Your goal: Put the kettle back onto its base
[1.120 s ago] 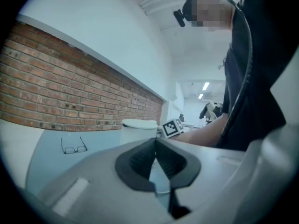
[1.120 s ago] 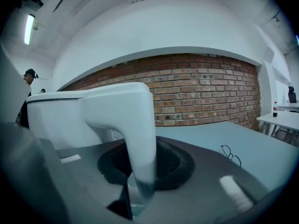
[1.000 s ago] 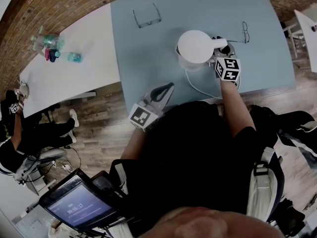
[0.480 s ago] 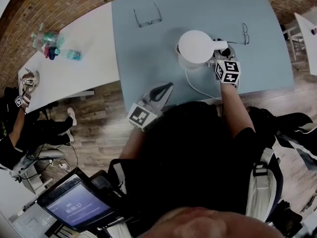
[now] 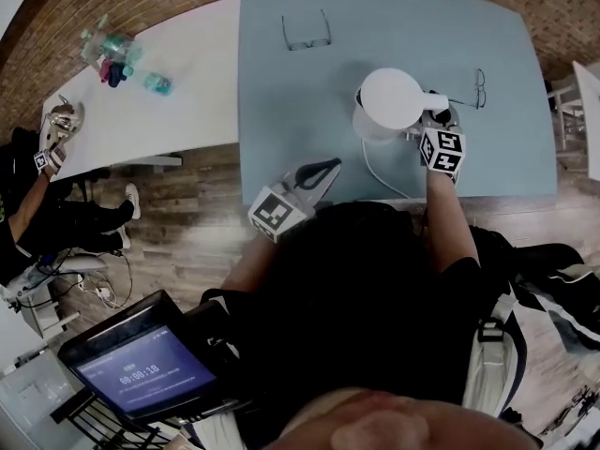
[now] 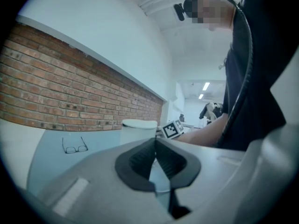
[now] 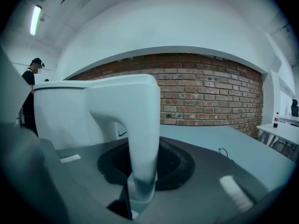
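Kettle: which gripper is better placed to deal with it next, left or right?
Right. The right gripper is closed on the kettle's handle, while the left gripper is shut on nothing at the table edge, apart from the kettle.

Kettle (image 5: pixel 392 98) on the table (image 5: pixel 281 120), right of its middle.
One pair of glasses (image 5: pixel 307 34) lies behind it to the left, a second pair (image 5: pixel 480 89) just right of it; the right gripper (image 5: pixel 434 116) is around its handle (image 7: pixel 142 125), and the left gripper (image 5: pixel 330 165) is over the front edge.

One kettle (image 5: pixel 391 98). Two glasses: far pair (image 5: pixel 307 34), right pair (image 5: pixel 479 88). Two tools: left tool (image 5: pixel 327 166), right tool (image 5: pixel 435 115). One tablet (image 5: pixel 141 373).
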Demonstrator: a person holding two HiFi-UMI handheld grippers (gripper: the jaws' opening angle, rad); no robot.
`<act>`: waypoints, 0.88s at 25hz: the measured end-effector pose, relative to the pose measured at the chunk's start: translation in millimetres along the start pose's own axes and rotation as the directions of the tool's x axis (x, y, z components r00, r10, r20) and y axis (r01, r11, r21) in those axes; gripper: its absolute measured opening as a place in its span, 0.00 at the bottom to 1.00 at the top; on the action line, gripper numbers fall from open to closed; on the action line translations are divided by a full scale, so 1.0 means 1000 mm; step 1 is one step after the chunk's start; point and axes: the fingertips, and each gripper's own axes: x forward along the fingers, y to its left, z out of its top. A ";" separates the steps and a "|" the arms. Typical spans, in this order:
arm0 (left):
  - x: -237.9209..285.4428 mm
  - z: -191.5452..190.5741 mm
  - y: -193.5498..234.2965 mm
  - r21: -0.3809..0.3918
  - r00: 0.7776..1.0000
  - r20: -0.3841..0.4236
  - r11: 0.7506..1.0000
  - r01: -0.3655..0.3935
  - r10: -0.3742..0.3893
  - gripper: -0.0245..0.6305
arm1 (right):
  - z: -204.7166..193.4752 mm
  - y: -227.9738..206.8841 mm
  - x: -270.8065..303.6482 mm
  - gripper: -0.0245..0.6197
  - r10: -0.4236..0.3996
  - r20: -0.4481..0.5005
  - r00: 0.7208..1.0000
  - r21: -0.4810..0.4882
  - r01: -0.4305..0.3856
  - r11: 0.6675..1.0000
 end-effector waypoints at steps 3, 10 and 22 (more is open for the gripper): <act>0.002 0.000 -0.004 0.007 1.000 0.002 1.000 0.019 -0.019 0.04 | -0.011 0.000 0.006 0.16 0.000 -0.040 0.999 -0.008 0.000 1.000; -0.007 -0.005 0.000 0.012 1.000 0.000 1.000 0.015 -0.015 0.04 | -0.019 0.007 0.013 0.23 0.018 -0.057 0.998 0.007 -0.018 1.000; -0.053 0.002 -0.027 0.026 1.000 0.023 1.000 -0.008 0.008 0.04 | -0.007 0.014 -0.065 0.28 -0.018 0.013 1.000 0.065 0.017 0.998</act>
